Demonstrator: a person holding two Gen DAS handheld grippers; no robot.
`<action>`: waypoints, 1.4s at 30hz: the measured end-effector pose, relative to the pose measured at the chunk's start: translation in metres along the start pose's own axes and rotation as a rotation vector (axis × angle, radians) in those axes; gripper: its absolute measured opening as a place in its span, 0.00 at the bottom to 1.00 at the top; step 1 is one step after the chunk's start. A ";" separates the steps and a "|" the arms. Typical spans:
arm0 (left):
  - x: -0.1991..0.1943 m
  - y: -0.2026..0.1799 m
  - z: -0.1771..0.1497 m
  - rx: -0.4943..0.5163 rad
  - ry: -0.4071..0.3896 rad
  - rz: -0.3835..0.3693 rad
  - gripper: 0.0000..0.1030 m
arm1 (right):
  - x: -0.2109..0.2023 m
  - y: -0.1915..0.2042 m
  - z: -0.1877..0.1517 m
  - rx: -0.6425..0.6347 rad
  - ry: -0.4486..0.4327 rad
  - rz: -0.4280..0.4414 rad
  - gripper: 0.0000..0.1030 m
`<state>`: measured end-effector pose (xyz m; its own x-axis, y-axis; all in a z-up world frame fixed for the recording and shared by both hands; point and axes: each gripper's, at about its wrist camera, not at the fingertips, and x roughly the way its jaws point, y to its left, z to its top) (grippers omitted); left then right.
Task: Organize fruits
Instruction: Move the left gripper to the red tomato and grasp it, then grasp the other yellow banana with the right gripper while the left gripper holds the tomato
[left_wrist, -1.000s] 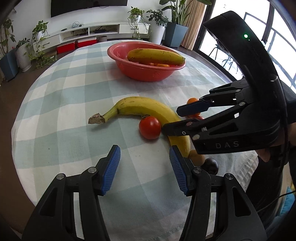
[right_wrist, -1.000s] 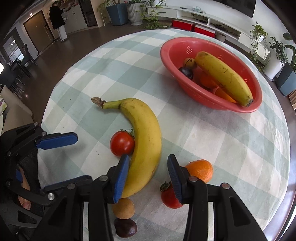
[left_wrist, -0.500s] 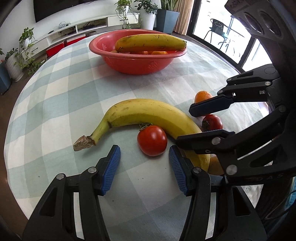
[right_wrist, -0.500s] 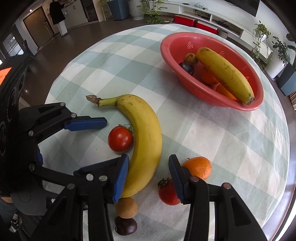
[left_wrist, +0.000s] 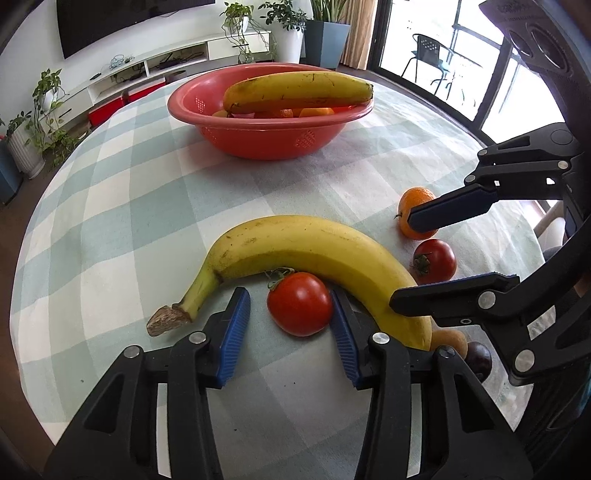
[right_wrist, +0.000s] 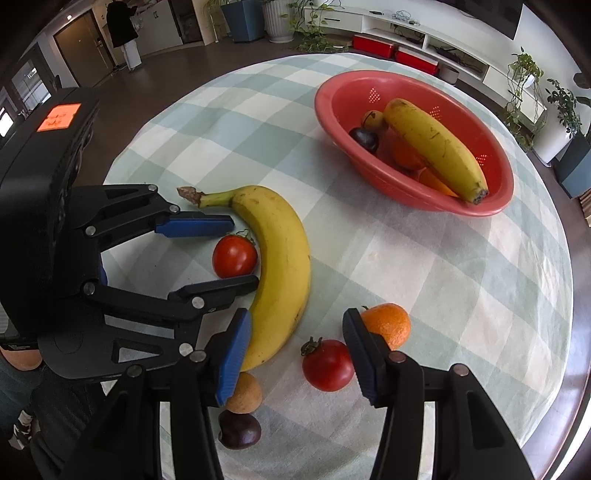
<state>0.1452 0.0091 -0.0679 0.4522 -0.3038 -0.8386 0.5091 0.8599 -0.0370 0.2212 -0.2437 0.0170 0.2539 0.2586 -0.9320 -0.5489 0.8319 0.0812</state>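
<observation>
On the checked tablecloth a big yellow banana (left_wrist: 317, 251) (right_wrist: 284, 254) curves around a red tomato (left_wrist: 299, 302) (right_wrist: 234, 256). My left gripper (left_wrist: 290, 317) (right_wrist: 242, 254) straddles this tomato with its jaws closing. The right pad touches the tomato and a gap shows at the left pad. My right gripper (right_wrist: 295, 321) (left_wrist: 402, 262) is lowered over the banana's blunt end and a second tomato (right_wrist: 327, 365) (left_wrist: 434, 260), jaws opening and pressing on nothing. An orange (right_wrist: 389, 325) (left_wrist: 413, 199) lies just past its right finger.
A red bowl (left_wrist: 269, 136) (right_wrist: 332, 110) at the far side holds a banana (right_wrist: 436, 147), oranges and small dark and tan fruits. A tan round fruit (right_wrist: 243, 393) and a dark plum (right_wrist: 239, 430) lie near the table edge. A person stands far off in the room.
My left gripper came forward and down until the tomato sat between its fingers, and its jaws narrowed. The right gripper stayed in place while its jaws widened.
</observation>
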 end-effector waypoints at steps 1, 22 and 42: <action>0.000 0.000 0.000 0.002 -0.002 0.007 0.33 | 0.000 0.000 0.000 0.002 -0.001 0.000 0.54; -0.034 0.021 -0.028 -0.200 -0.099 -0.048 0.30 | 0.006 0.015 0.009 -0.045 -0.022 -0.007 0.55; -0.053 0.036 -0.041 -0.286 -0.163 -0.058 0.30 | 0.048 0.014 0.046 -0.049 0.101 -0.024 0.54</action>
<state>0.1095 0.0725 -0.0468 0.5516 -0.3975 -0.7333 0.3221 0.9125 -0.2524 0.2624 -0.1975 -0.0100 0.1870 0.1863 -0.9645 -0.5828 0.8115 0.0437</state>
